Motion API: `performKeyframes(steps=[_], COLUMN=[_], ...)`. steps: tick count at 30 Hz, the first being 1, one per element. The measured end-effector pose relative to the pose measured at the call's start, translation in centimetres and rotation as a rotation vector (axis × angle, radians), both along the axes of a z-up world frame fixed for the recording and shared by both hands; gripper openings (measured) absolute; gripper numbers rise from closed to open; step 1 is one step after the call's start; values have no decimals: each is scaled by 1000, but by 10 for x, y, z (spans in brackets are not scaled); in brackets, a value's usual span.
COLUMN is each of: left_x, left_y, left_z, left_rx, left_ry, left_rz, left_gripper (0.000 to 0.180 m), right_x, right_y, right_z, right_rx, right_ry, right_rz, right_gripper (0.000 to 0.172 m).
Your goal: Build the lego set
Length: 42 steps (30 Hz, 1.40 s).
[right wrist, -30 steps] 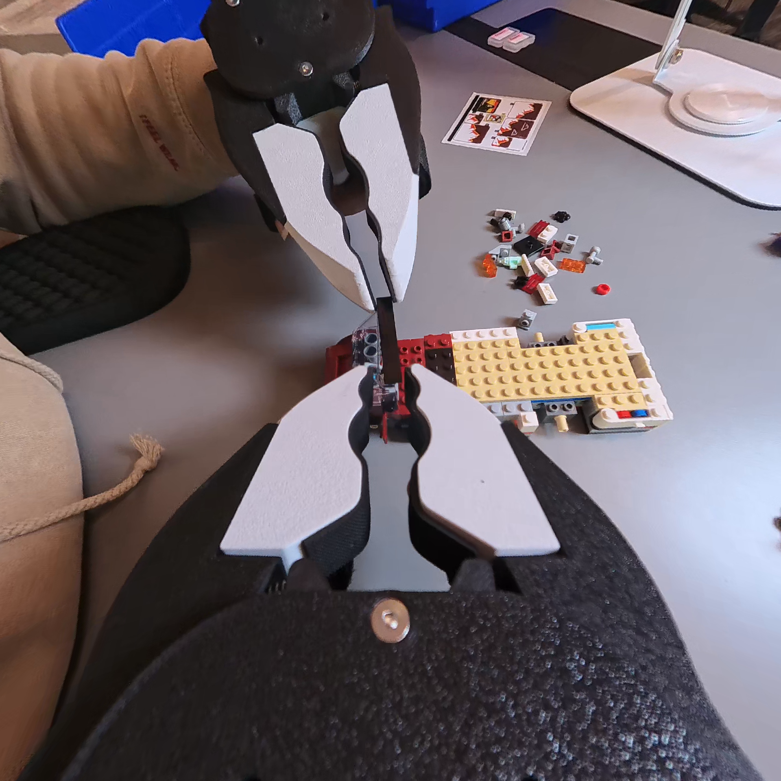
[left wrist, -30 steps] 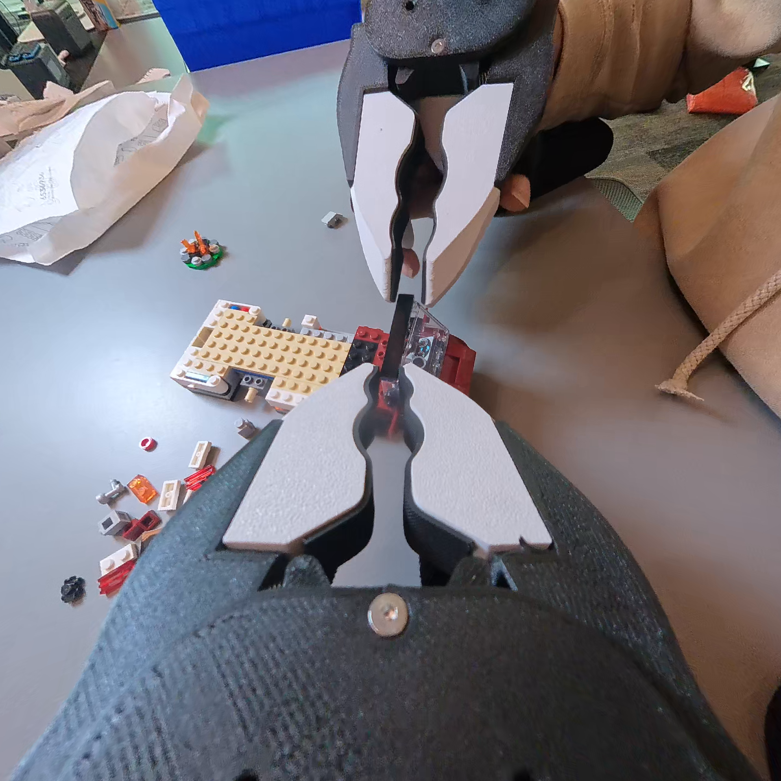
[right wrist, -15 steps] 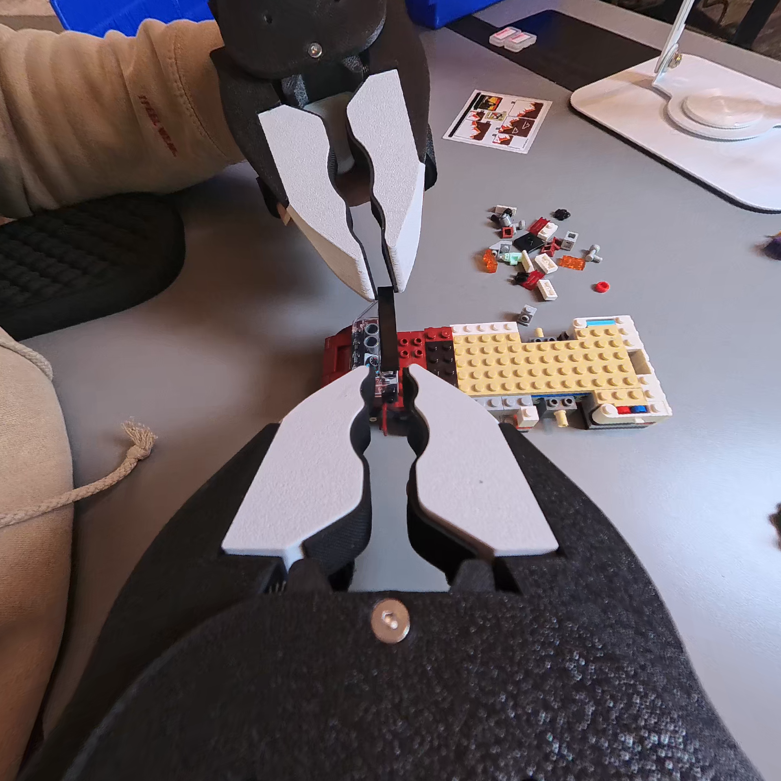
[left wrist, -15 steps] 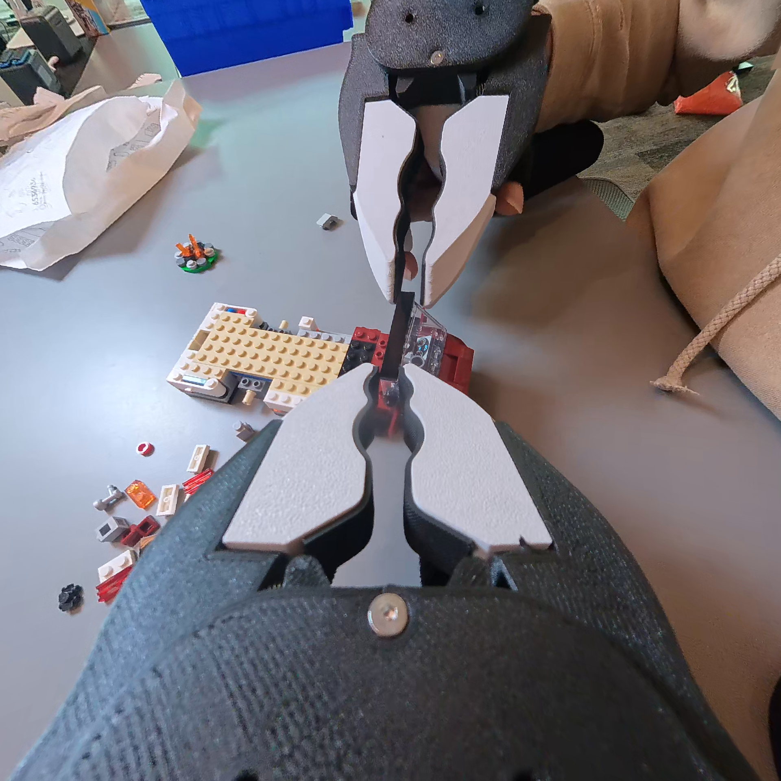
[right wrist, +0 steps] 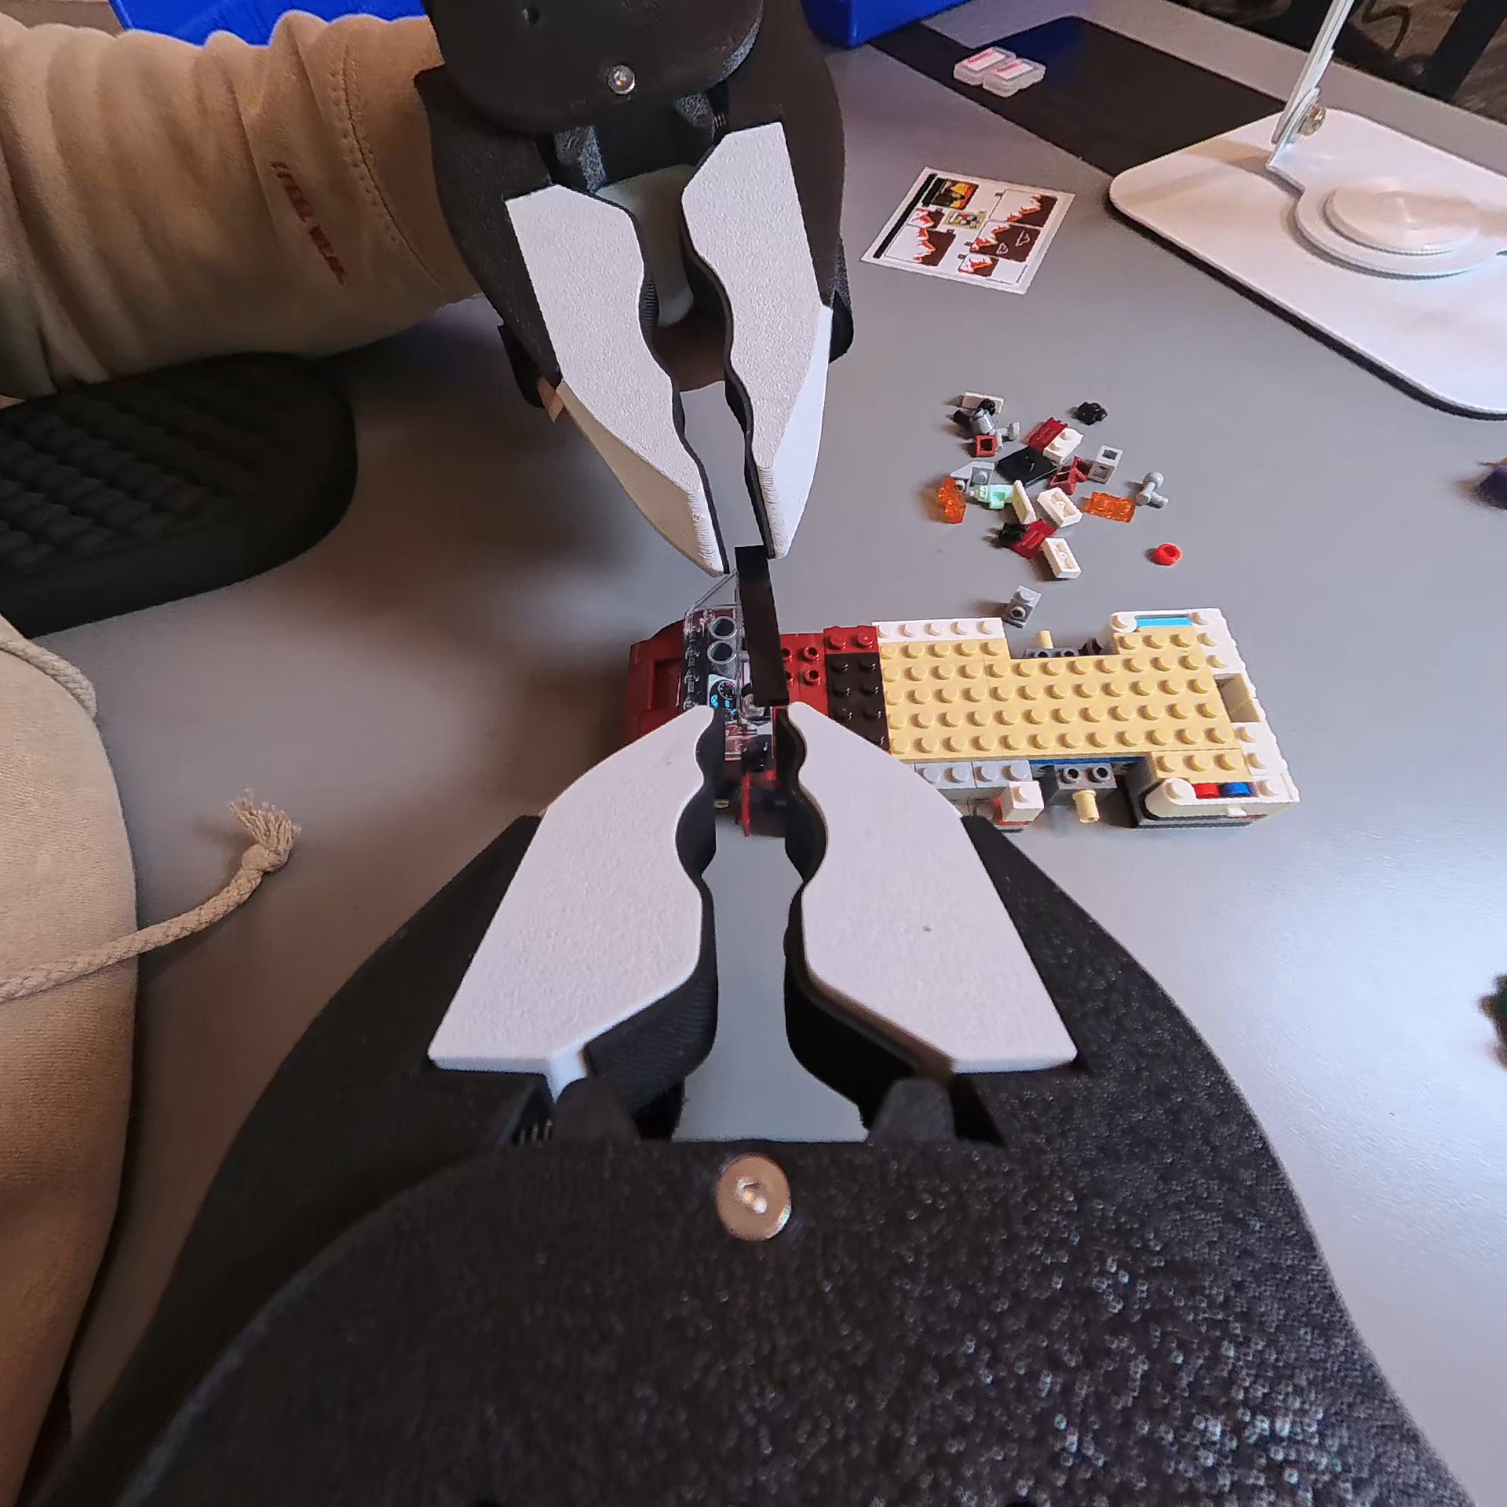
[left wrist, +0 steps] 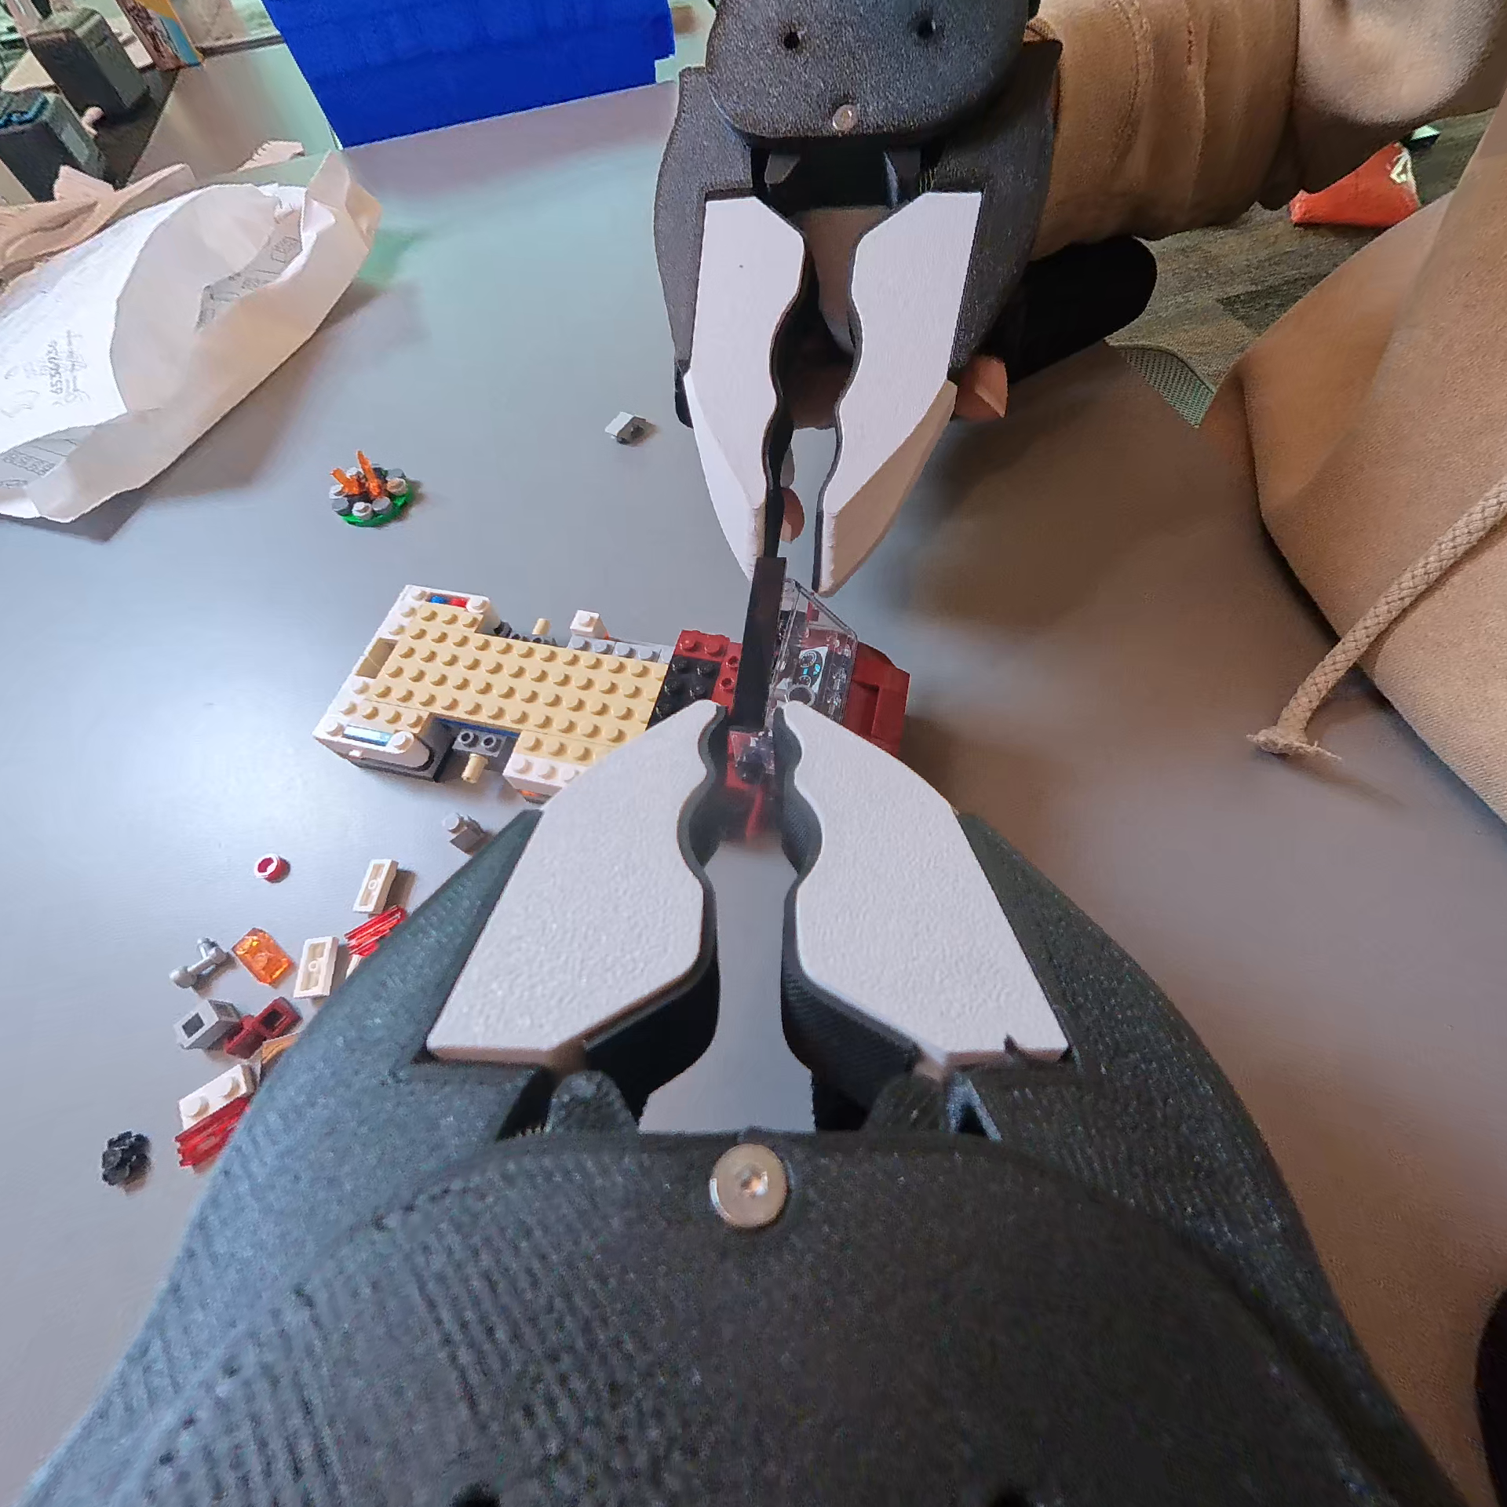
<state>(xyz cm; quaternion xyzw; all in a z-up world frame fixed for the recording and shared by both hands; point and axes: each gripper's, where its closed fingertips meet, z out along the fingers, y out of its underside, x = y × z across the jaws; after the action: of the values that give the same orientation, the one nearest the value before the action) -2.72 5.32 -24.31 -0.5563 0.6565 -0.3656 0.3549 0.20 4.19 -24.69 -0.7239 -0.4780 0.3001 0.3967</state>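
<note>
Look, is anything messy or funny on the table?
Yes. Small loose bricks lie scattered beside the tan brick model, and a crumpled white paper bag lies torn open on the grey table.

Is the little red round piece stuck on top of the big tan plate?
No, the red round piece lies loose on the grey table, apart from the tan plate.

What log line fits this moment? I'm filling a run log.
left gripper: closed on black strip | right gripper: at strip's other end, grasp unclear | strip above brick model | loose bricks nearby
</note>
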Motion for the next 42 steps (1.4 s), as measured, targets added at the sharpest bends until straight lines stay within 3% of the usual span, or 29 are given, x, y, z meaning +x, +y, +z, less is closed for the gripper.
performKeyframes(steps=[13, 19, 28, 42], left_x=[0, 0, 0, 3], left_y=[-1, -3, -3, -2], left_z=[0, 1, 1, -1], left_rx=[10, 9, -2, -13], left_ry=[-10, -15, 8, 5], left_rz=[-11, -27, -57, -51], left_gripper=[8, 8, 8, 10], right_x=[2, 5, 0, 1], right_y=[-1, 2, 1, 1], right_z=[1, 10, 6, 3], right_rx=[17, 35, 67, 52], right_ry=[6, 48, 24, 18], right_rz=[9, 13, 20, 16], right_gripper=[12, 21, 8, 9])
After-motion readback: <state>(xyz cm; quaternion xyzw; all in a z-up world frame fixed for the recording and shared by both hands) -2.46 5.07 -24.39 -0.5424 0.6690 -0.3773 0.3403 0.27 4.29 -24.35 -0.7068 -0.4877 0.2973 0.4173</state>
